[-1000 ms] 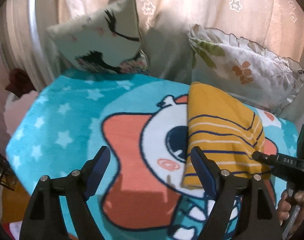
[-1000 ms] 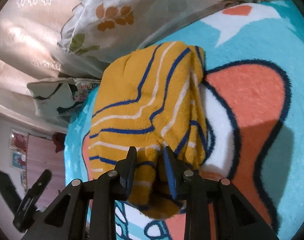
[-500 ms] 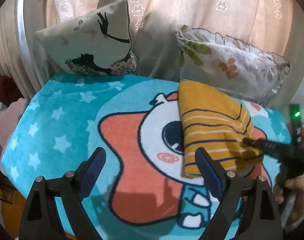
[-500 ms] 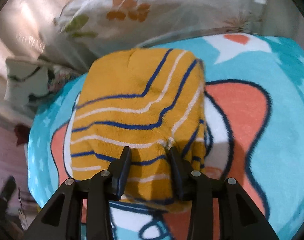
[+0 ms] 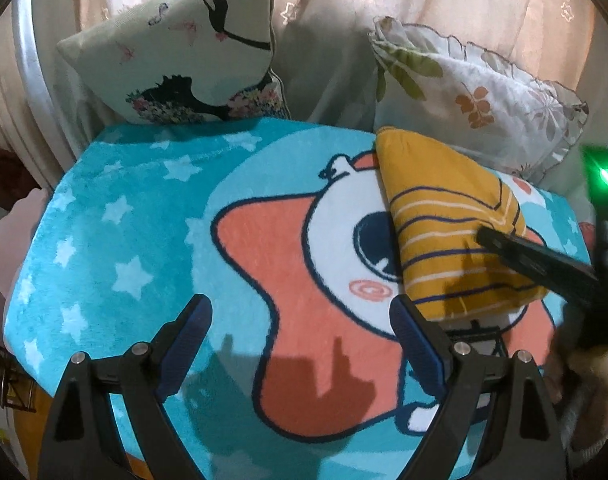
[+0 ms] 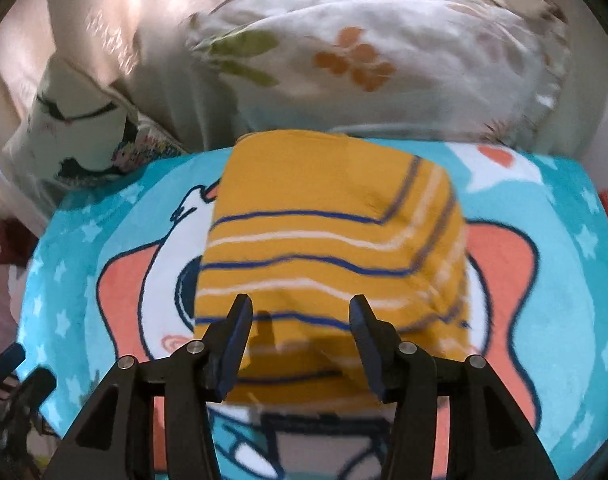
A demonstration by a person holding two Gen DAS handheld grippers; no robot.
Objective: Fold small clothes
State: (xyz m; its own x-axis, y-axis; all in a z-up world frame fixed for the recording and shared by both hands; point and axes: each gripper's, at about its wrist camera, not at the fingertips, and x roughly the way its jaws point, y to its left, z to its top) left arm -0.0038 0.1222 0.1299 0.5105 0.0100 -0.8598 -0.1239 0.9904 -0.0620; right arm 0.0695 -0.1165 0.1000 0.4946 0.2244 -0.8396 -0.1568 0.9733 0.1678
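A folded mustard-yellow garment [image 6: 328,248] with navy and white stripes lies on the teal cartoon blanket [image 6: 564,292]. My right gripper [image 6: 300,344] is open just above the garment's near edge, holding nothing. In the left wrist view the garment [image 5: 452,220] lies at the right, and the right gripper's fingers [image 5: 516,252] reach over it. My left gripper [image 5: 300,336] is open and empty over the blanket [image 5: 116,240], left of the garment.
A cushion with a black silhouette print [image 5: 192,52] and a frilled leaf-print pillow [image 5: 476,92] lean against the beige curtain behind the blanket. The person's hand [image 5: 584,372] shows at the right edge. The blanket's left edge drops off.
The right gripper has opened and let go of the garment's near edge, drawing back a little. The left gripper has pulled back and stayed open.
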